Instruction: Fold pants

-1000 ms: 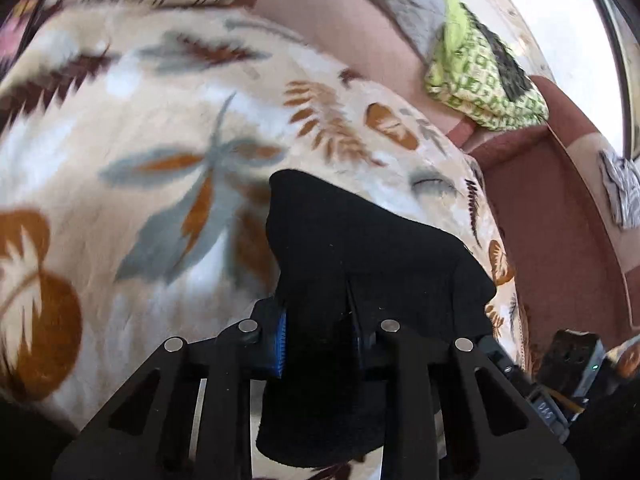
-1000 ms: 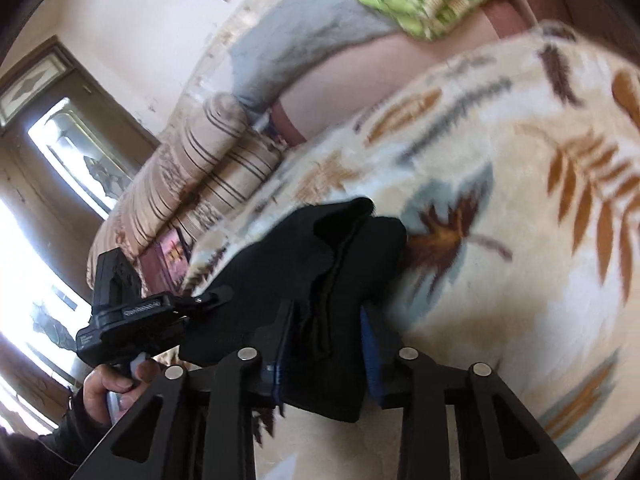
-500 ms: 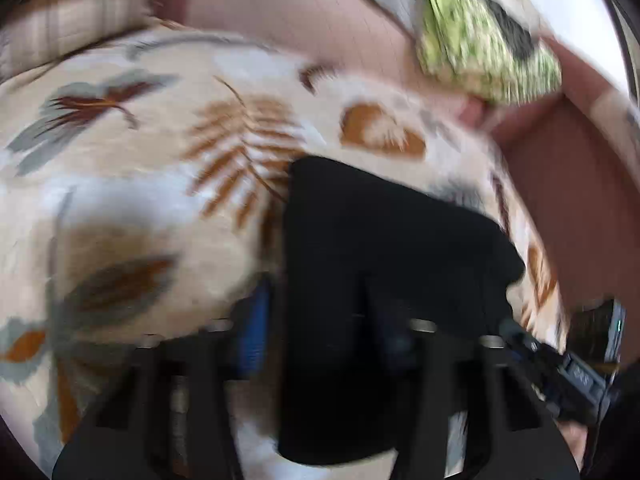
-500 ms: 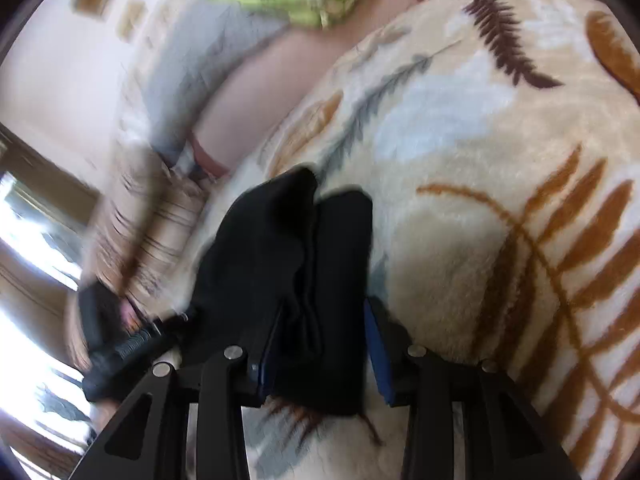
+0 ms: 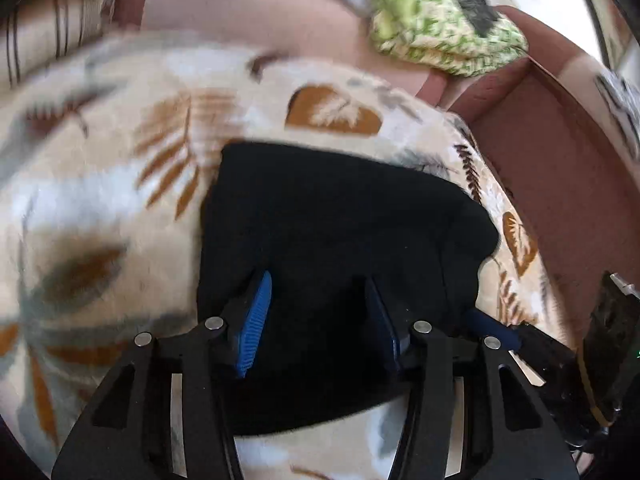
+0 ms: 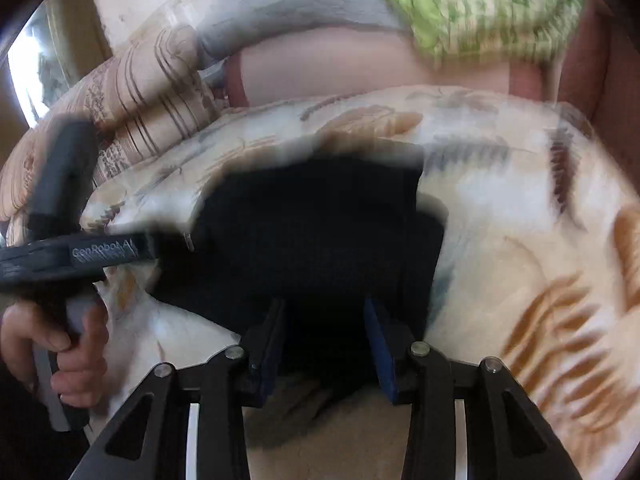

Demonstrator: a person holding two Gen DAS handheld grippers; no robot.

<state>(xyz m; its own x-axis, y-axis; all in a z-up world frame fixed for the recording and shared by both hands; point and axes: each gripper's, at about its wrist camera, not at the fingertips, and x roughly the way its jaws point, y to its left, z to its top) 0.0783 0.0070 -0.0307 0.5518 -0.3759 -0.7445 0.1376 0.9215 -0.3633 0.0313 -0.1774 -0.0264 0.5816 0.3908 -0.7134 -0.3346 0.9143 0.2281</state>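
Both tongs: black frames w/ silver screws, blue ribbed pads [image 5: 256, 320]. Left tongs [image 6: 80, 256] marked "GenRobot.AI"; bare-skinned hand [image 6: 60, 344].

- A home, most likely a living room or bedroom.
- A plush leaf-print blanket [image 5: 120, 200] covers a soft sofa or bed.
- A reddish-brown upholstered armrest [image 5: 560, 168] runs along its right edge.
- A striped cushion [image 6: 132, 92] sits at the far left corner.
- A green patterned cloth [image 5: 440, 36] and a grey throw [image 6: 288, 0] are draped over the backrest.
- Daylight comes through a doorway or window [image 6: 28, 68] at the left.
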